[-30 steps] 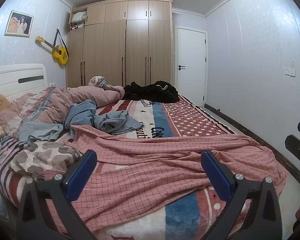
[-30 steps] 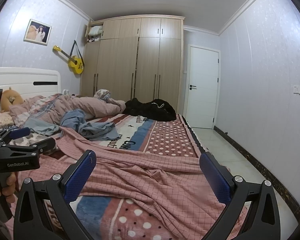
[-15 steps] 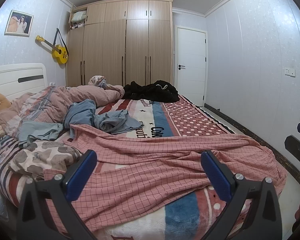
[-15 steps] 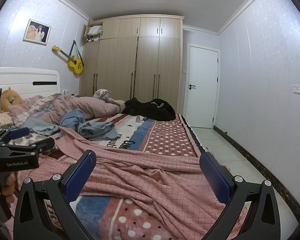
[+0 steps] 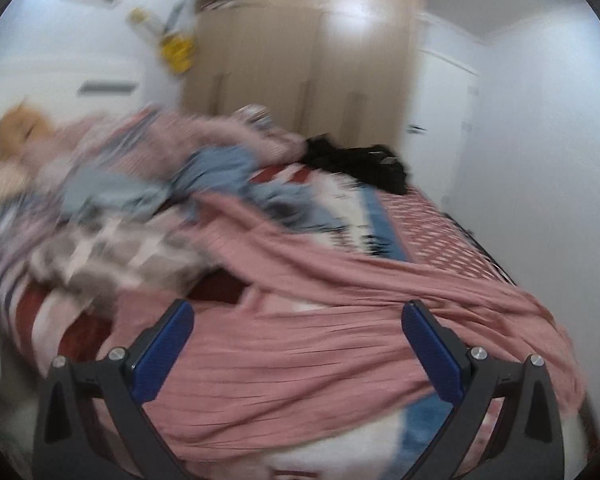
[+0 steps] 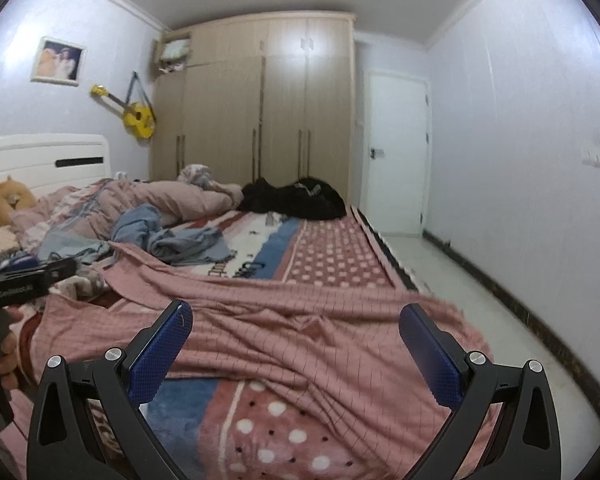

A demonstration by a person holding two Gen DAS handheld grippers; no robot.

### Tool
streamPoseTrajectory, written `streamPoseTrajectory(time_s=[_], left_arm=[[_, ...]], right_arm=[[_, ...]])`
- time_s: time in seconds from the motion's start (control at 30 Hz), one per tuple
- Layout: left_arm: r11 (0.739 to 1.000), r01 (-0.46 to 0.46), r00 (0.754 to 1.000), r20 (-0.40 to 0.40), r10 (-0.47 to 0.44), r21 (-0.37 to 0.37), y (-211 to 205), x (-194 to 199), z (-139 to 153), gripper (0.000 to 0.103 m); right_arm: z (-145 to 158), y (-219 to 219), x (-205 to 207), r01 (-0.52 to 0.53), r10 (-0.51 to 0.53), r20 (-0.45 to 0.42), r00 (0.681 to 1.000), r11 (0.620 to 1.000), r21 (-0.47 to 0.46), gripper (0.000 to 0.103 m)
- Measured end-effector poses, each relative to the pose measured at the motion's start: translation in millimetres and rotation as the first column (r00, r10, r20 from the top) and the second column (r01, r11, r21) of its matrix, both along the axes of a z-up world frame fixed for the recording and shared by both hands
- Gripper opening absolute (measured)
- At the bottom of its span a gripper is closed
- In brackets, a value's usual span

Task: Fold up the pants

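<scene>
Spreading across the bed: pink checked pants (image 6: 300, 332) lie unfolded and rumpled on the patterned blanket (image 6: 276, 412), one end reaching the bed edge on the door side, the other running toward the headboard side.
Left gripper (image 5: 298, 346): blue-padded fingers stand wide apart above the pants, nothing between them; its own view is smeared with motion blur.
Right gripper (image 6: 296, 350): fingers also spread wide, gripping nothing, with the pants below and ahead of them.
Left gripper seen from the right wrist: a black body at the pants' headboard-side end, a hand (image 6: 6, 360) wrapped round its handle.
Grey-blue clothes (image 6: 180, 240): a loose heap just beyond the pants, toward the wardrobe.
Black garment (image 6: 296, 198): piled at the far end of the bed, well beyond the pants, in front of the wardrobe (image 6: 260, 108).
Pink quilt (image 6: 140, 200): bunched beyond the pants toward the white headboard (image 6: 44, 156).
Plush toy (image 6: 10, 200): against the headboard.
Yellow ukulele (image 6: 134, 114): hanging on the wall beside the wardrobe.
White door (image 6: 396, 152): on the wardrobe's other side.
</scene>
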State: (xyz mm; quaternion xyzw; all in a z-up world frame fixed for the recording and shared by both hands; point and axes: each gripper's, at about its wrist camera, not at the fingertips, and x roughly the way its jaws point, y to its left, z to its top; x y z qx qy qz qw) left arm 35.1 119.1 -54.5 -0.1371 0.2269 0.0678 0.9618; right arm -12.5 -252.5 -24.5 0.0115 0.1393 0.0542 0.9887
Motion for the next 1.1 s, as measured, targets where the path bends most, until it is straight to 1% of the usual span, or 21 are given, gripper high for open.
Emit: streamPoseTrajectory(time_s=[0.03, 0.1, 0.17, 0.2, 0.27, 0.37, 0.4, 0.47, 0.5, 0.57, 0.63, 0.73, 0.8, 0.83, 0.93, 1.0, 1.1], left_arm=[[0.999, -0.026, 0.999, -0.022, 0.025, -0.036, 14, 2, -9, 0.102], [0.987, -0.088, 0.993, -0.087, 0.077, -0.135, 47, 5, -35, 0.102], [0.971, -0.107, 0.989, -0.128, 0.081, -0.215, 64, 4, -59, 0.102], [0.958, -0.098, 0.988, -0.143, 0.061, -0.271, 70, 2, -72, 0.102], [0.931, -0.07, 0.987, -0.162, 0.012, -0.358, 73, 1, -93, 0.102], [0.893, -0.064, 0.974, -0.222, -0.041, -0.446, 61, 0, -118, 0.102], [0.879, -0.062, 0.972, -0.228, -0.054, -0.472, 57, -2, -125, 0.102], [0.862, -0.069, 0.968, -0.244, -0.065, -0.503, 50, -7, -138, 0.102], [0.858, -0.076, 0.965, -0.256, -0.066, -0.509, 48, -8, -143, 0.102], [0.853, -0.088, 0.957, -0.281, -0.071, -0.515, 43, -10, -153, 0.102], [0.853, -0.107, 0.954, -0.295, -0.058, -0.512, 41, -11, -160, 0.102], [0.846, -0.135, 0.955, -0.297, -0.029, -0.516, 40, -12, -170, 0.102], [0.835, -0.149, 0.956, -0.293, -0.014, -0.529, 40, -13, -178, 0.102], [0.835, -0.152, 0.958, -0.288, -0.008, -0.529, 40, -15, -181, 0.102], [0.834, -0.167, 0.962, -0.271, 0.023, -0.525, 40, -15, -177, 0.097], [0.815, -0.17, 0.969, -0.246, 0.035, -0.554, 42, -19, -180, 0.097], [0.786, -0.17, 0.966, -0.256, 0.015, -0.594, 43, -29, -191, 0.097]], right_arm=[[-1, -1, 4, -0.007, 0.007, -0.011, 1.0, 1.0, 0.016, 0.103], [-5, -1, 12, -0.022, 0.024, -0.032, 0.999, 0.999, 0.048, 0.103], [-9, 2, 20, -0.036, 0.039, -0.045, 0.998, 0.998, 0.056, 0.103], [-11, 5, 23, -0.044, 0.046, -0.049, 0.998, 0.998, 0.052, 0.103], [-14, 14, 31, -0.061, 0.063, -0.059, 0.996, 0.997, 0.038, 0.103], [-19, 23, 37, -0.083, 0.086, -0.071, 0.994, 0.996, 0.04, 0.103], [-21, 25, 38, -0.09, 0.093, -0.076, 0.993, 0.995, 0.043, 0.103], [-24, 29, 41, -0.11, 0.113, -0.087, 0.99, 0.993, 0.042, 0.103], [-25, 29, 40, -0.11, 0.113, -0.087, 0.99, 0.993, 0.037, 0.103], [-27, 29, 41, -0.102, 0.104, -0.085, 0.991, 0.994, 0.028, 0.103], [-29, 26, 41, -0.097, 0.101, -0.091, 0.991, 0.994, 0.047, 0.103], [-31, 19, 42, -0.095, 0.102, -0.1, 0.99, 0.993, 0.073, 0.103], [-32, 18, 41, -0.087, 0.094, -0.101, 0.99, 0.994, 0.069, 0.103], [-33, 16, 41, -0.083, 0.09, -0.102, 0.991, 0.994, 0.066, 0.103], [-37, 11, 42, -0.069, 0.076, -0.108, 0.991, 0.995, 0.067, 0.103], [-40, 7, 43, -0.058, 0.067, -0.119, 0.991, 0.995, 0.076, 0.103], [-43, 4, 44, -0.05, 0.06, -0.126, 0.99, 0.995, 0.083, 0.103]])
